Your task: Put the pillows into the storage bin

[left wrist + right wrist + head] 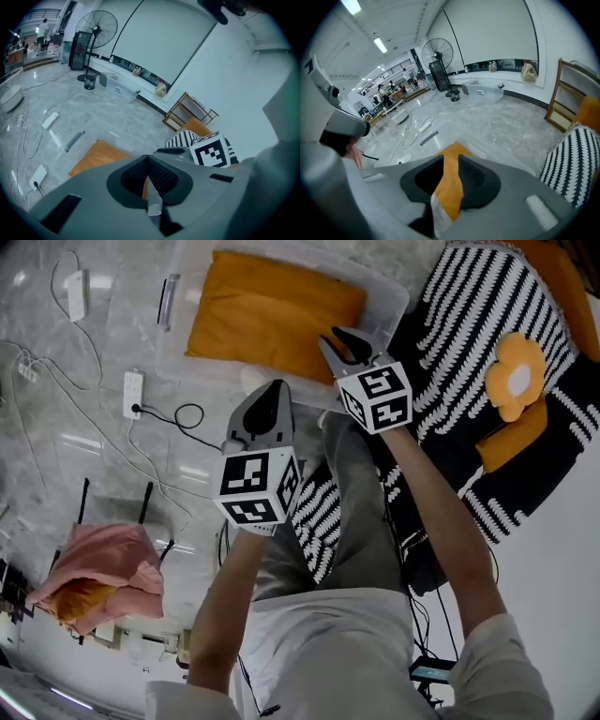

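Most of the head view is pale marbled floor [94,456]. Next in size is a heap of black-and-white striped cushions [487,324], off to the right tool's outer side. The clear plastic storage bin [386,298] sits just beyond both tools' tips, and one flat orange fabric pillow [272,315] lies inside it. A small orange flower-shaped cushion [516,376] rests on the stripes. The right tool [450,161] has its jaws partly apart and gripping nothing; the orange pillow shows through the gap, lying beyond the pads rather than pressed by them. The left tool [148,161] has its pads closed together with nothing of the pillow between them. I judge the step in hand to be the end of placing this pillow, with both tools lifted clear of it. The next move likely calls for swinging toward the striped heap, opening both tools wide and pinching a soft cushion at two edges. Only the head view shows the bin and pillow whole. Only the gripper views show the jaw gaps, a standing black fan [437,51] and a wooden rack [190,110].
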A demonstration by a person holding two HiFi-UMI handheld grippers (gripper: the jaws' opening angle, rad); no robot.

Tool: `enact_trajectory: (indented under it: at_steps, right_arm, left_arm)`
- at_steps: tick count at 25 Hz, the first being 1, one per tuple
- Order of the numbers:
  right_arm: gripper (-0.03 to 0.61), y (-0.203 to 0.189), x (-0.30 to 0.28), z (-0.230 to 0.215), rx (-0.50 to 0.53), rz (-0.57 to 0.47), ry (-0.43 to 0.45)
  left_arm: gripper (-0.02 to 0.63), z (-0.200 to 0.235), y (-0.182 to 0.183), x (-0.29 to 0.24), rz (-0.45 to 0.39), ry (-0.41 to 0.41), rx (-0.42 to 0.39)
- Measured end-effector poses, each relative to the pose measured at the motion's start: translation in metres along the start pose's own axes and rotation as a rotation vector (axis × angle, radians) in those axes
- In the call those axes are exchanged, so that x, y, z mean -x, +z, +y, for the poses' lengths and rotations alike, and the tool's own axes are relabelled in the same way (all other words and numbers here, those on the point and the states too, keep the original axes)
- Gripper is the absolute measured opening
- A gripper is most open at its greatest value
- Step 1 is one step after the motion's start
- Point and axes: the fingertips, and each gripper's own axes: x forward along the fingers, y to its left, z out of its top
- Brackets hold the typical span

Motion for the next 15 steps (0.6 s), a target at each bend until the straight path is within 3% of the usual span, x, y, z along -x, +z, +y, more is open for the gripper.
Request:
enact_trajectory:
  at_steps: [8,15]
  right_arm:
    - [0.097,0.002,0.086,-0.030,-0.066,-0.119,-0.059]
    - [0.097,-0.019,0.169,-0.088,-0.132,-0.199,-0.164]
  left_arm:
    - [0.009,-0.076,-0.003,-0.003,0.023,-0.065,-0.110]
    - [0.009,-0.157,-0.013,-0.021,0.042,-0.130,-0.203]
